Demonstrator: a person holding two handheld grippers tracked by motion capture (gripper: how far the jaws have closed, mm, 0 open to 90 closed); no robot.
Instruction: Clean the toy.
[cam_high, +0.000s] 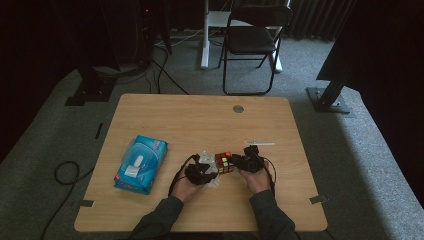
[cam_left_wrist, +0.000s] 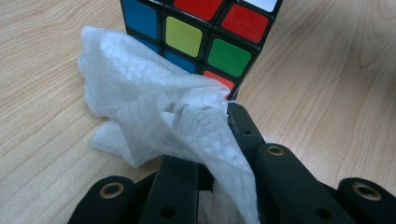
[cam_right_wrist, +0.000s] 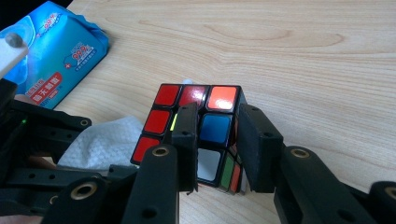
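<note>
Puzzle cube (cam_high: 224, 162) – mid-table (cam_high: 200, 115), betw. both grippers. R gripper (cam_right_wrist: 219, 140): clamped on cube corner. L gripper (cam_left_wrist: 219, 140): pinching white wet wipe (cam_left_wrist: 154, 102) against cube side. Blue wipes pack (cam_high: 141, 163) – well apart, left.

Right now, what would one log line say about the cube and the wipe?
left gripper: shut on wet wipe, wipe against Rubik's cube | right gripper: shut on Rubik's cube | cube on table
</note>
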